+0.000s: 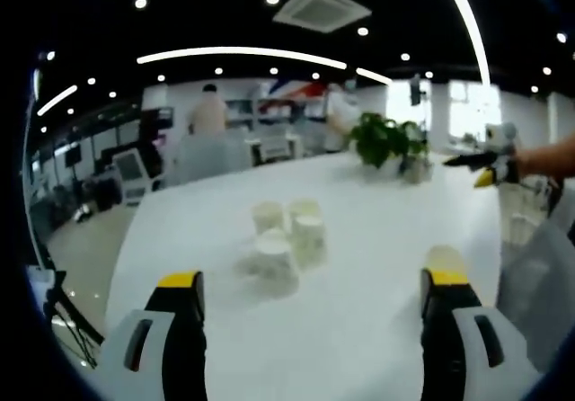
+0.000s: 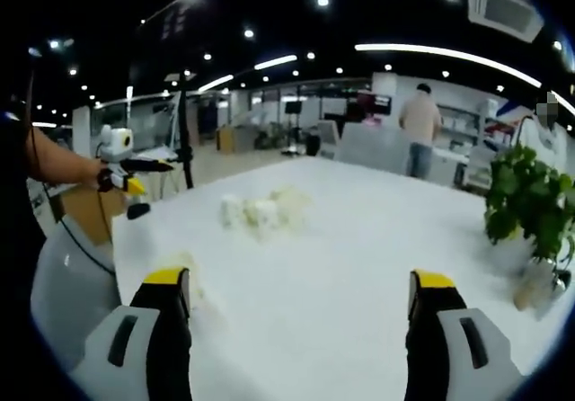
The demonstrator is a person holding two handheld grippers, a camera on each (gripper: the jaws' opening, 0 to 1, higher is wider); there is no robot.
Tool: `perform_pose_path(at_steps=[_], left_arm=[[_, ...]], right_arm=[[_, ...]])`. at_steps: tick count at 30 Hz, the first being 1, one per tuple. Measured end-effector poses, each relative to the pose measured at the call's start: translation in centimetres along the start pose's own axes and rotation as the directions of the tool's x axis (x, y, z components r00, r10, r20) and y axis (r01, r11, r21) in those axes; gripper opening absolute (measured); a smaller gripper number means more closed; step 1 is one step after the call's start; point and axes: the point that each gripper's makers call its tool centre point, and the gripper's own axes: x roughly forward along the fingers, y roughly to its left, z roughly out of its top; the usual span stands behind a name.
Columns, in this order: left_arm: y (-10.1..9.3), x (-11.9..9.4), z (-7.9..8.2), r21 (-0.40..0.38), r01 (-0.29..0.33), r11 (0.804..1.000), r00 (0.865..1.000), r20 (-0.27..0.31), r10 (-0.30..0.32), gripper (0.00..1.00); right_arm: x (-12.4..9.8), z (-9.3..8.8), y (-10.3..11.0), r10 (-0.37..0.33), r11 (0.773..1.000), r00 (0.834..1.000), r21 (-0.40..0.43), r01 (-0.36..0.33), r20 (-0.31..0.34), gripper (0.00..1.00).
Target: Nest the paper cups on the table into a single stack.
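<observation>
Several white paper cups stand bunched together in the middle of a white table; blur hides how each one sits. My left gripper is open, its yellow-tipped jaws spread wide on the near side of the cups and touching none. The right gripper view has the same cluster of cups farther off, past my open right gripper. The two grippers face each other across the table: the right gripper is held over one edge by a hand, and the left gripper over another.
A potted plant stands on the table near its far end. A white chair back sits beside the table edge. People stand among desks in the office behind.
</observation>
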Motion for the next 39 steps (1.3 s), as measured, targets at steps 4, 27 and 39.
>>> perform_pose_path(at_steps=[4, 27, 39], left_arm=[[0.3, 0.6, 0.2, 0.012, 0.009, 1.0, 1.0, -0.005, -0.009, 0.99], [1.7, 4.4, -1.3, -0.02, 0.02, 1.0, 1.0, -0.012, -0.02, 0.99], [3.7, 7.9, -3.0, -0.092, -0.018, 0.996, 0.999, -0.038, 0.014, 0.92]], right_arm=[[-0.2, 0.2, 0.0, 0.008, 1.0, 1.0, -0.017, -0.008, 0.004, 1.0], [-0.7, -1.7, 0.9, 0.009, 1.0, 1.0, -0.011, -0.01, -0.01, 1.0], [-0.1, -2.8, 1.9, 0.022, 1.0, 1.0, 0.001, -0.022, -0.014, 0.99]])
